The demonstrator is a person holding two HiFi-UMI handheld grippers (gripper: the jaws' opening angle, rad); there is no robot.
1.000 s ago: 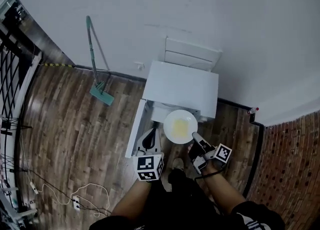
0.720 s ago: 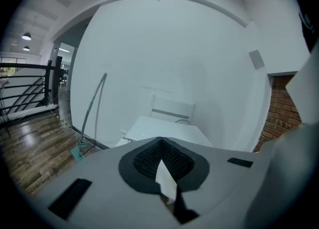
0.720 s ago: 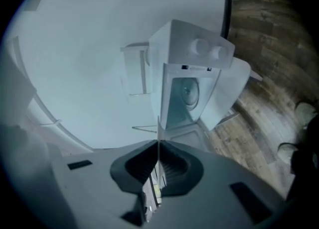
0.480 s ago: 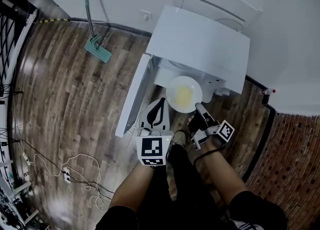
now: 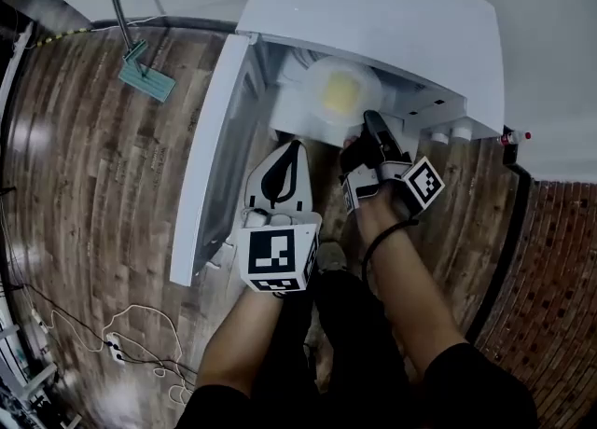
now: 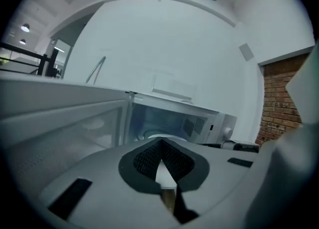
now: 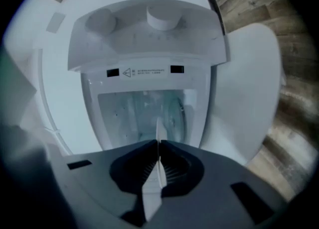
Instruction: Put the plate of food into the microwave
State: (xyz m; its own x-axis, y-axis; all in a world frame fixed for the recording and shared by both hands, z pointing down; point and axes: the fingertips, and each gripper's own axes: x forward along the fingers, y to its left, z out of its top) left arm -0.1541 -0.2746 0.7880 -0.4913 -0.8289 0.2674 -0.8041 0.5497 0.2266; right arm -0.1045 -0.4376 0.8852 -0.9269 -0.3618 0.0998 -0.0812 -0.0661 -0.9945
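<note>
Wooden floor (image 5: 93,185) below the white box microwave (image 5: 373,7): our right gripper (image 5: 367,122) clamps the round white plate (image 5: 340,91) of yellow food, left gripper (image 5: 297,145) closed empty; our one-edge hold could tip it.

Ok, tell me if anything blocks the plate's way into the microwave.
Nothing visible does. The microwave door stands swung open at the left, and no object shows in the cavity. The plate, clamped by the right gripper, is at the opening; the left gripper sits lower, off its path.
</note>
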